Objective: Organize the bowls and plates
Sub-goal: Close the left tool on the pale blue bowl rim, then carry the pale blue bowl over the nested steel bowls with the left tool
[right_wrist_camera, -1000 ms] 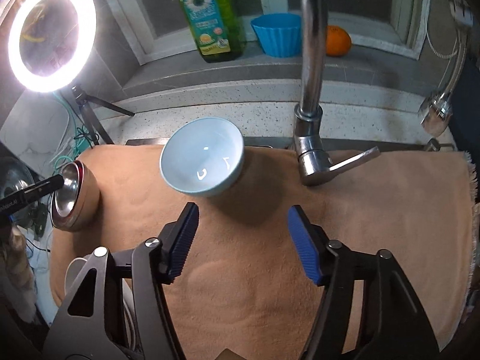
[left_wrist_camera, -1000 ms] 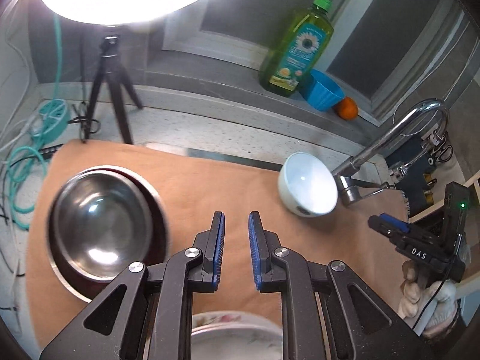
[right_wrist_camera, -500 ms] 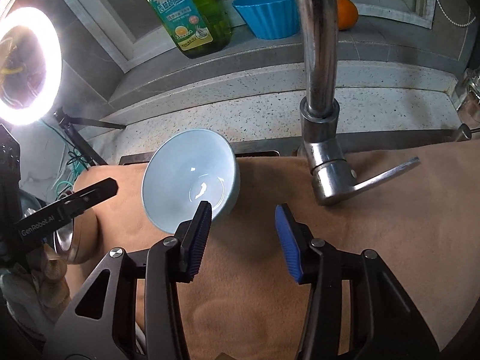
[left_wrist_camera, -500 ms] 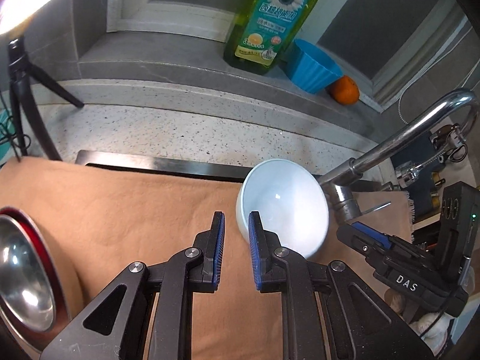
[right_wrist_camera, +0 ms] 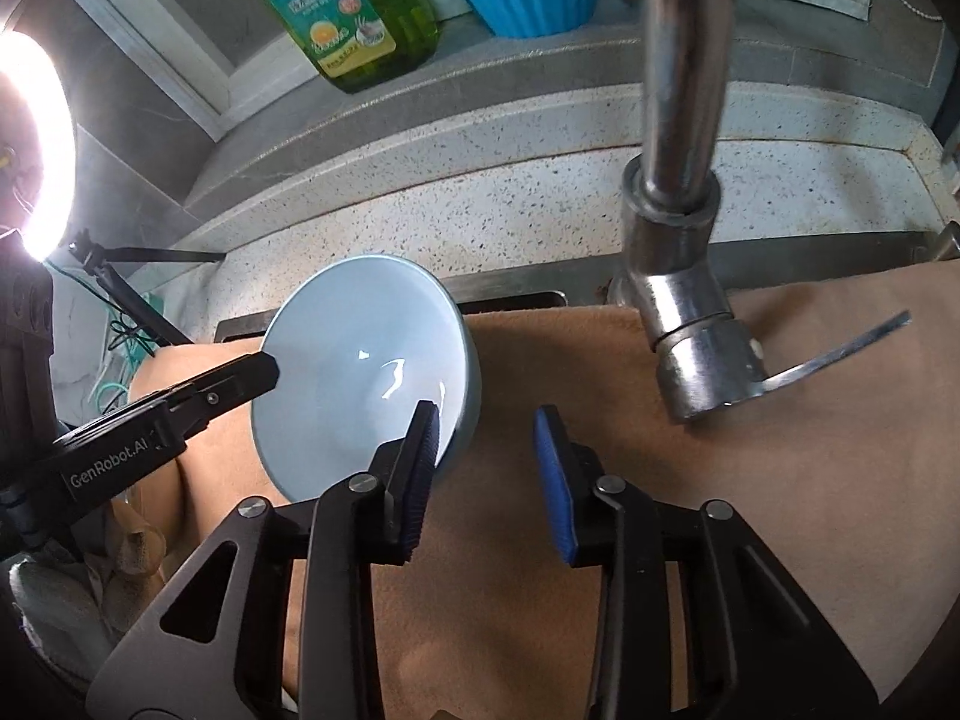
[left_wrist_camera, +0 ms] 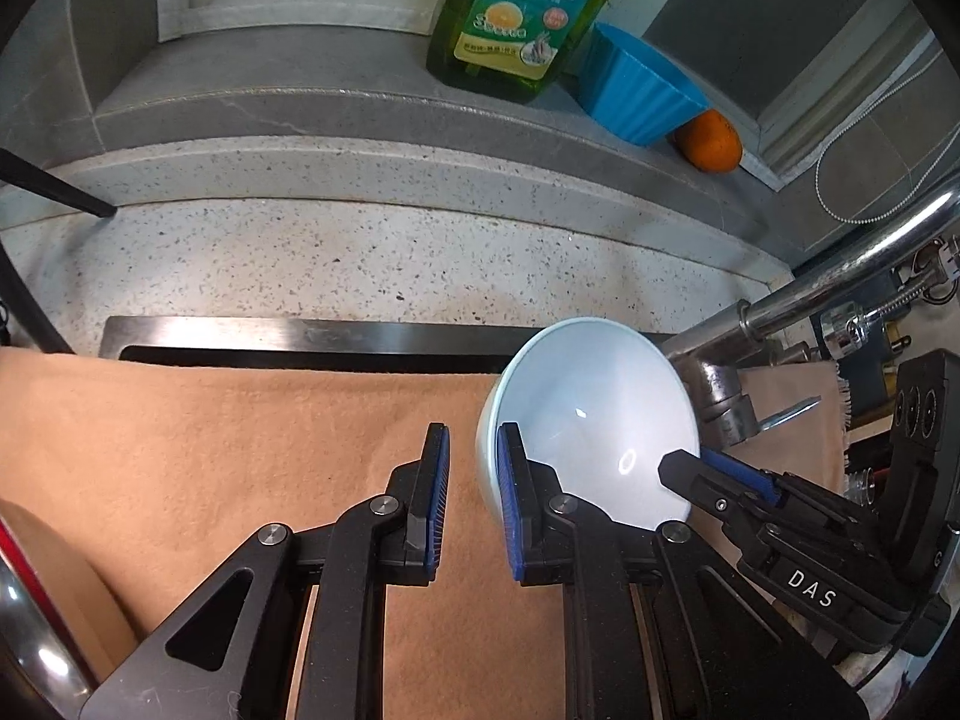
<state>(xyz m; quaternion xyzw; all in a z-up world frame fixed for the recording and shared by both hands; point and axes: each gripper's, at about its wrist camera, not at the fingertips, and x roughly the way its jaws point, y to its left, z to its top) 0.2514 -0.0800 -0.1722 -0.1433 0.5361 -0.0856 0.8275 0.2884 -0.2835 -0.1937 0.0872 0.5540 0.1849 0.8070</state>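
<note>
A pale blue-white bowl (left_wrist_camera: 591,414) lies tilted on its side on the tan cloth (left_wrist_camera: 210,450), its opening facing me; it also shows in the right wrist view (right_wrist_camera: 360,360). My left gripper (left_wrist_camera: 471,501) is open by a narrow gap, its right finger at the bowl's left rim. My right gripper (right_wrist_camera: 489,471) is open and wider, its left finger over the bowl's right rim, the right finger outside the bowl. Neither gripper has closed on the bowl. A steel bowl's red-rimmed edge (left_wrist_camera: 24,630) shows at far left.
The chrome faucet (right_wrist_camera: 684,240) with its lever stands just right of the bowl. On the grey sill stand a green soap bottle (left_wrist_camera: 516,18), a blue cup (left_wrist_camera: 636,90) and an orange (left_wrist_camera: 711,141). A ring light (right_wrist_camera: 30,156) glares at left.
Both grippers have moved forward to the bowl from either side. The right gripper has narrowed. The steel bowl has slid out of the left wrist view to the left.
</note>
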